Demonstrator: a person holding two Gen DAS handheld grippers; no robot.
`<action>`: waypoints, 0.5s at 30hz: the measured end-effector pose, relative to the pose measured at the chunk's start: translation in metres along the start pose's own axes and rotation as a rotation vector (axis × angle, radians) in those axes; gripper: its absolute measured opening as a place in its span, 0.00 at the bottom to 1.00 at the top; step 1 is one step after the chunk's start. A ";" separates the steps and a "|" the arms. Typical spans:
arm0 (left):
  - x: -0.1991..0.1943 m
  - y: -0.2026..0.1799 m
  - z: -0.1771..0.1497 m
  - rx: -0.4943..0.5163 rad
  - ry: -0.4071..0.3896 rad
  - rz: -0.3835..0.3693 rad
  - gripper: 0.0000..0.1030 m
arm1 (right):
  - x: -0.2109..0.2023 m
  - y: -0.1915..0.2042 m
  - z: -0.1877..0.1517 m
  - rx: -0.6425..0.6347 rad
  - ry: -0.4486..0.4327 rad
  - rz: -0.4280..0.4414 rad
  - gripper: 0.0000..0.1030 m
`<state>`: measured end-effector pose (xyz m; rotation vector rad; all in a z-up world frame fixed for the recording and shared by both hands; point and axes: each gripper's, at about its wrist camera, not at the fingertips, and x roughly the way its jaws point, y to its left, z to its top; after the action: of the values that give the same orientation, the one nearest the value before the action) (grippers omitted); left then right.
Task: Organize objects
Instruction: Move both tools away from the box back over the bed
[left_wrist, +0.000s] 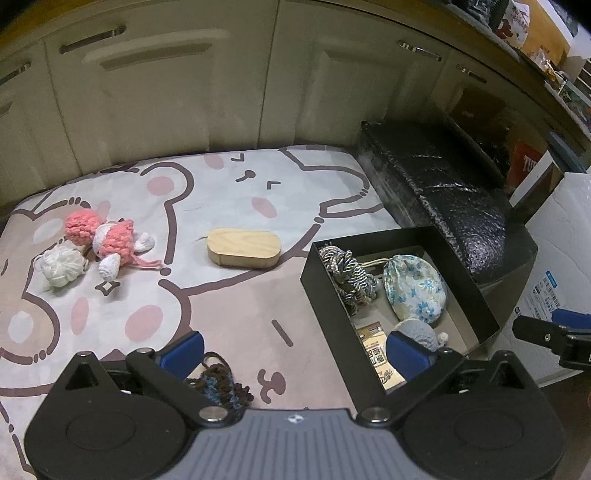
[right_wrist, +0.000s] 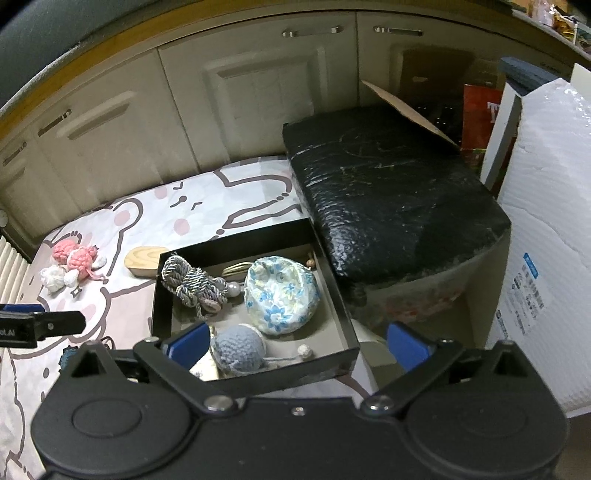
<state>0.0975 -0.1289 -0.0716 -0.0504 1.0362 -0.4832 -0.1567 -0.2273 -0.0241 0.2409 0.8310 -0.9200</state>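
My left gripper (left_wrist: 295, 352) is open over the cartoon mat (left_wrist: 229, 302), nothing between its blue pads. A dark brown-and-blue crochet piece (left_wrist: 221, 384) lies on the mat just under its left finger. Further off lie a pink crochet doll (left_wrist: 107, 240), a white yarn ball (left_wrist: 62, 266) and an oval wooden block (left_wrist: 242, 245). The open black box (left_wrist: 336, 332) holds a rope bundle (right_wrist: 195, 280), a floral pouch (right_wrist: 282, 295), a grey-blue crochet ball (right_wrist: 240, 349) and a printed packet (left_wrist: 376, 354). My right gripper (right_wrist: 298, 345) is open above the box's (right_wrist: 240, 243) near end, holding nothing.
A large black foil-wrapped block (right_wrist: 395, 192) stands right behind the box. A white padded package (right_wrist: 554, 221) rises at the far right. Cream cabinet doors (left_wrist: 166, 96) close off the back. A ribbed white edge (right_wrist: 11, 266) borders the mat on the left.
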 end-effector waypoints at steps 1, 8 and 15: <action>-0.001 0.001 0.000 -0.002 -0.001 0.000 1.00 | -0.001 0.000 -0.001 0.001 0.000 -0.005 1.00; -0.007 0.009 -0.004 -0.002 -0.011 -0.001 1.00 | -0.004 -0.002 -0.004 -0.001 -0.011 -0.028 1.00; -0.007 0.023 -0.007 -0.006 -0.004 0.020 1.00 | -0.001 0.004 -0.004 -0.009 -0.008 -0.031 1.00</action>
<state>0.0966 -0.1045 -0.0756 -0.0464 1.0339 -0.4615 -0.1562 -0.2222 -0.0268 0.2169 0.8332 -0.9456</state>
